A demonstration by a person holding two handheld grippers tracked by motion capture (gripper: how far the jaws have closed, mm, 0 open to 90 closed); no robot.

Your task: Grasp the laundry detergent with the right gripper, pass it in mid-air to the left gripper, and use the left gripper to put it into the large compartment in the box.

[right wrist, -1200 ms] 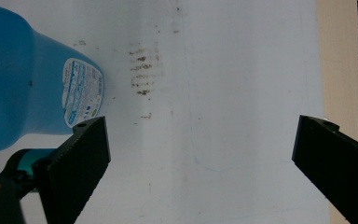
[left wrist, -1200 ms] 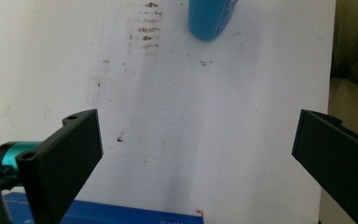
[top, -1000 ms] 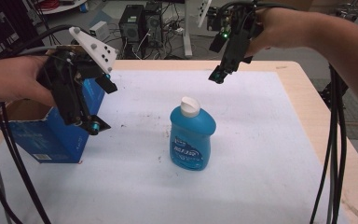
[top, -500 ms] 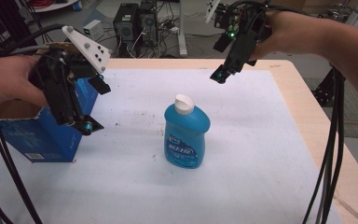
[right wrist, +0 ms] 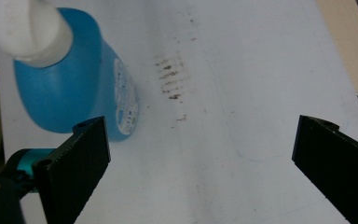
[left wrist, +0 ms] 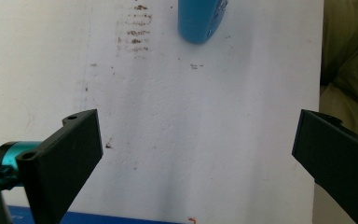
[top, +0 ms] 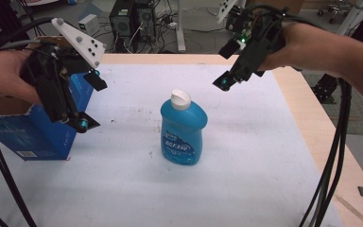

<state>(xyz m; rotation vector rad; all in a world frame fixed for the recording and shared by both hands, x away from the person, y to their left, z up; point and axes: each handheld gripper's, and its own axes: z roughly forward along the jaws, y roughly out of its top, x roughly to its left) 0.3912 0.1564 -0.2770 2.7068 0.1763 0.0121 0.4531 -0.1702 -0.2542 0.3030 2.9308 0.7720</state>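
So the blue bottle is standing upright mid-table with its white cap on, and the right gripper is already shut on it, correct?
Not quite. The blue bottle stands upright with its white cap on, but the right gripper is open and apart from it, as the right gripper view shows.

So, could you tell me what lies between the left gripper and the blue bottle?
In the high view, only bare white table cover lies between the left gripper and the blue bottle.

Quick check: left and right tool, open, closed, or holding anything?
Left tool: open, holding nothing, up beside the blue box.
Right tool: open, holding nothing, above the table behind the blue bottle.
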